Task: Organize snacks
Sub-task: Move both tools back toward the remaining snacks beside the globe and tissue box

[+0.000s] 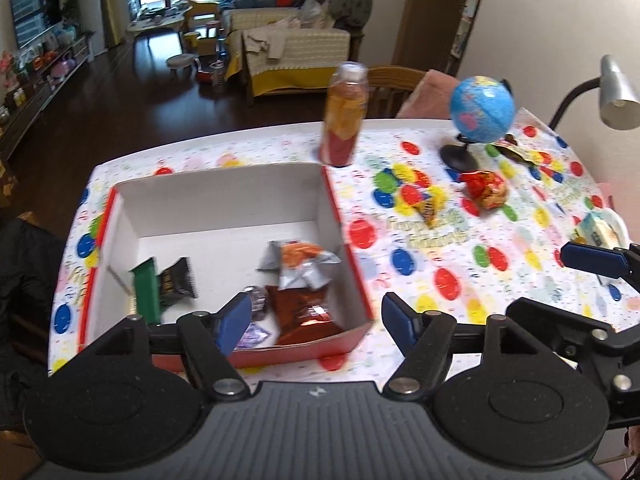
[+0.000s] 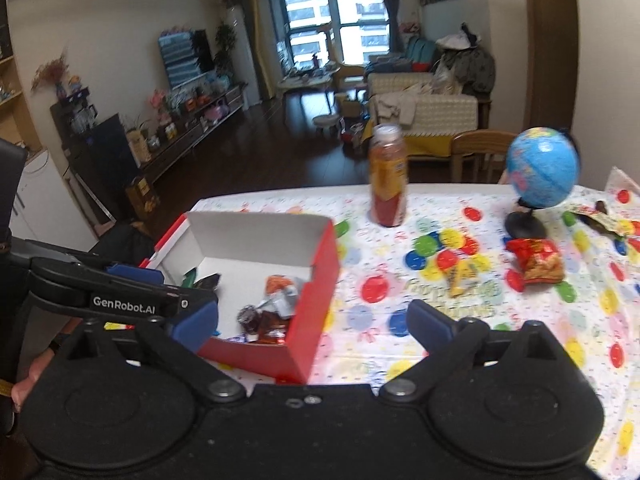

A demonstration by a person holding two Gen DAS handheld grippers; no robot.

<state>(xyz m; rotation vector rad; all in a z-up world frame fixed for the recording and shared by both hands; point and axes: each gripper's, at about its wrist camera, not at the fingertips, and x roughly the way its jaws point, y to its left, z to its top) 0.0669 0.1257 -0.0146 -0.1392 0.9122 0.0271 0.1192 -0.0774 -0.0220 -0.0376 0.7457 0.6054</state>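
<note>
A red box with a white inside (image 1: 224, 196) (image 2: 320, 264) stands on the table and holds several snack packets, among them a green bar (image 1: 146, 292), a dark packet (image 1: 178, 282), a silver-orange packet (image 1: 300, 264) and a brown one (image 1: 304, 312). Loose on the cloth lie a yellow packet (image 1: 430, 206) (image 2: 460, 276), a red packet (image 1: 486, 188) (image 2: 536, 260) and a dark wrapper (image 1: 516, 152) (image 2: 600, 216). My left gripper (image 1: 316, 320) is open and empty above the box's near right corner. My right gripper (image 2: 312, 320) is open and empty, just right of the box.
A tall bottle of orange-red drink (image 1: 344, 116) (image 2: 388, 176) stands behind the box. A blue globe (image 1: 480, 112) (image 2: 540, 168) stands at the back right. A desk lamp (image 1: 612, 92) and a white packet (image 1: 596, 232) are at the right edge. A wooden chair (image 2: 480, 152) stands beyond the table.
</note>
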